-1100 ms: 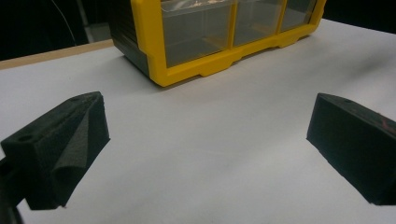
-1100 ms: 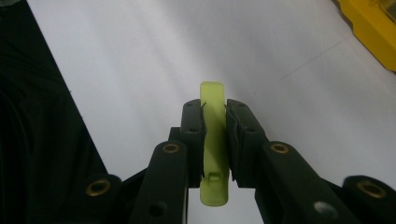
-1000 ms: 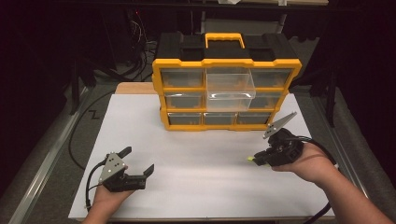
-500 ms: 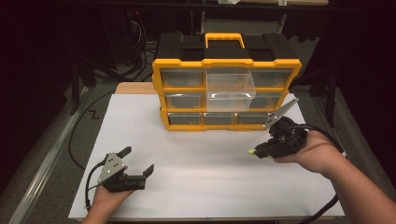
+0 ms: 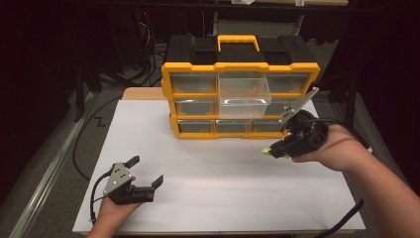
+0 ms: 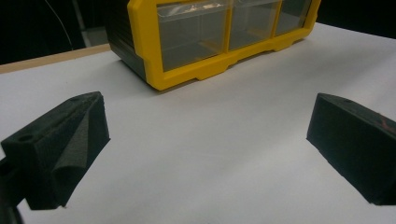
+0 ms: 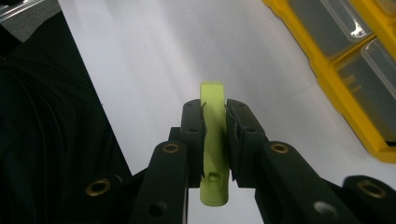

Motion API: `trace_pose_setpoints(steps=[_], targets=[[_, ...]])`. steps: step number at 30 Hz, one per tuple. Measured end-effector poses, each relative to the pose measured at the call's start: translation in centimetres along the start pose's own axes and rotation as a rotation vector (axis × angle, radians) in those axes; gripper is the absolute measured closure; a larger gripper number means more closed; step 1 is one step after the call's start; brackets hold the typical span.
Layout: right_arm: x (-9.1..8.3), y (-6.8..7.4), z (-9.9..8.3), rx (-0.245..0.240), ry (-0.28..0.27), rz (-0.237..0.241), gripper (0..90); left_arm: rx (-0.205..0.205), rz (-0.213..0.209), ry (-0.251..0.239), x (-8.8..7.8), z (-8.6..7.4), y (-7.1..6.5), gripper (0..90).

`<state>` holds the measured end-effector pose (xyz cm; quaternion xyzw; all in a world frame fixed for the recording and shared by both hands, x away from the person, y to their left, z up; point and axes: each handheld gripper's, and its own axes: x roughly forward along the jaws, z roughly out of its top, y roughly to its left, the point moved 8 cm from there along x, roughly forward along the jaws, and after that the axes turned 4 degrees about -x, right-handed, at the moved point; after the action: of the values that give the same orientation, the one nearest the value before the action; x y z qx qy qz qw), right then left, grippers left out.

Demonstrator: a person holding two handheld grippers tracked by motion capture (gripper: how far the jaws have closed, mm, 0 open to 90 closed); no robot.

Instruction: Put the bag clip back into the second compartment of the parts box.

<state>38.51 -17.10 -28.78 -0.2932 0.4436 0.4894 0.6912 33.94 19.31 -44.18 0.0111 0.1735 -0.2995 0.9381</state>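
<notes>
Two grippers — left gripper [image 5: 147, 172] jaws apart, right gripper [image 7: 215, 116] pinching a green piece [image 7: 214, 140] — its shape unclear.

White table sheet [image 5: 223, 198], yellow-black drawer organizer [image 5: 237, 94], middle clear drawer [image 5: 243, 94] pulled out

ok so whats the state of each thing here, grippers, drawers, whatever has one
left gripper: open, jaws wide apart, holding nothing, low over the white sheet
right gripper: shut on the green piece, held above the sheet
organizer: upright at the far edge of the sheet
top middle drawer: pulled out
other drawers: pushed in
</notes>
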Motion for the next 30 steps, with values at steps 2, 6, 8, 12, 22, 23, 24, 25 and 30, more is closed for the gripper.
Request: trace_pose_setpoints(steps=[2,6,8,12,22,23,24,25,30], targets=[[-0.4,0.0,0.2,-0.004,0.000,0.000,79.1,0.002,0.000,-0.002,0.0,0.0,0.0,0.4],[-1.2,-0.1,0.6,-0.003,-0.011,-0.001,79.1,0.002,-0.002,-0.004,0.0,0.0,-0.1,0.4],[-1.6,-0.1,0.7,-0.002,-0.015,-0.004,79.1,0.003,-0.003,-0.002,0.0,0.0,-0.1,0.4],[-2.5,-0.1,1.0,-0.006,-0.015,-0.011,79.1,0.002,-0.005,-0.003,0.0,0.0,-0.1,0.4],[-4.4,0.1,2.4,-0.031,-0.009,-0.032,79.1,0.001,-0.007,-0.007,0.0,0.0,-0.2,0.4],[-4.9,0.1,2.8,-0.035,-0.015,-0.035,79.1,0.001,-0.009,-0.005,-0.1,0.0,-0.2,0.4],[-4.9,0.1,2.8,-0.035,-0.015,-0.035,79.1,0.003,-0.009,-0.006,-0.1,0.1,-0.2,0.4],[-5.3,0.2,3.2,-0.038,-0.019,-0.040,79.1,0.002,-0.009,-0.006,-0.1,0.0,-0.2,0.4],[-6.0,0.2,4.0,-0.052,-0.020,-0.047,79.2,0.001,-0.013,-0.005,0.0,0.0,-0.2,0.4]])
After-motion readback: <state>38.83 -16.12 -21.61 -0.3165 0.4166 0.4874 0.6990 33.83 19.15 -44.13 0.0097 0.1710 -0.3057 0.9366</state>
